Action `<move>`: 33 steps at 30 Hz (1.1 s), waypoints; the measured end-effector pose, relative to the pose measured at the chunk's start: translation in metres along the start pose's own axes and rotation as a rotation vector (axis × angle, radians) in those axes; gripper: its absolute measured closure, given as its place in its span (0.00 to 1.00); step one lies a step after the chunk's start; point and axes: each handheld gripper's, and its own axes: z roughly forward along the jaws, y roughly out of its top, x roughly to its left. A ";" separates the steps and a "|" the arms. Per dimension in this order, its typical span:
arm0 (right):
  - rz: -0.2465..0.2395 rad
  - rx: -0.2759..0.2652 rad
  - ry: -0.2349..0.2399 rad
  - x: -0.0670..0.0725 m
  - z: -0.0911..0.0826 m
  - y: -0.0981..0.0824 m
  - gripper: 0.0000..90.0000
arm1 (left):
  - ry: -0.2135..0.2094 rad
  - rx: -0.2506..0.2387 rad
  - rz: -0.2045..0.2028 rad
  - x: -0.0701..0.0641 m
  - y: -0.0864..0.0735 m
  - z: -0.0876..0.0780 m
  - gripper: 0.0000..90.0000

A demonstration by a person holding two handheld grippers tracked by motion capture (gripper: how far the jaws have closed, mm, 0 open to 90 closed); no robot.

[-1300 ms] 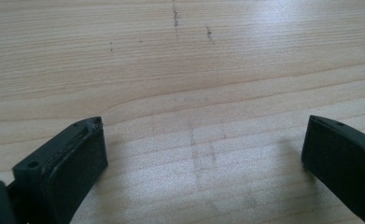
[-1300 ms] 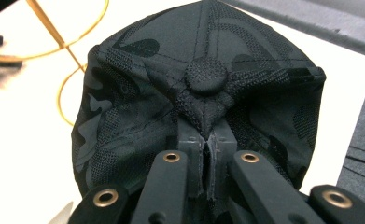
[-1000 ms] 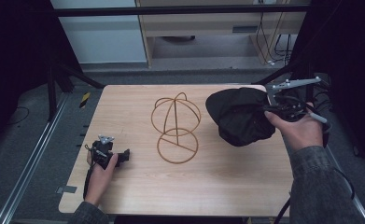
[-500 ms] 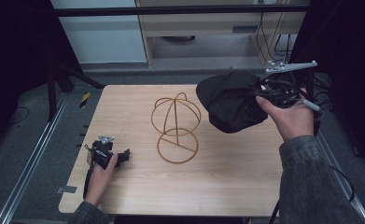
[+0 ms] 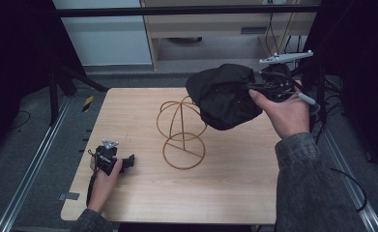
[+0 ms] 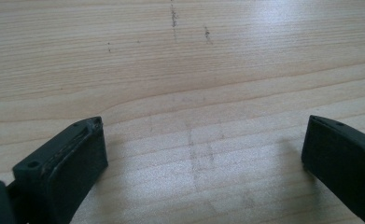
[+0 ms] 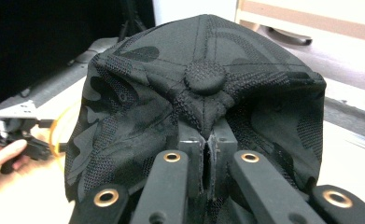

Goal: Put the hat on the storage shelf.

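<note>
Right gripper (image 5: pixel 266 89) jaws pinched tight on black cap (image 5: pixel 224 95), held in air above wire stand (image 5: pixel 181 130), just right of its top. Left gripper (image 5: pixel 110 158) rests on table (image 5: pixel 235 183), jaws wide, nothing between.

No readable txt, labels, brands, nos. or signs anywhere. Black cap (image 7: pixel 199 107): stitching and mesh pattern, no logo or wording legible. Wooden surface (image 6: pixel 180 70): grain and a few dark marks, no print. Yellow-black striped tape (image 5: pixel 88 102) beside the surface: hazard-style marking, no lettering to make out. Drawer front (image 5: pixel 254 30) at the back carries a small dark plate, too small to read.
</note>
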 end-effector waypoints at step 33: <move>-0.059 -0.001 0.128 0.045 0.022 0.022 0.97 | -0.005 0.000 0.005 0.000 0.000 0.000 0.00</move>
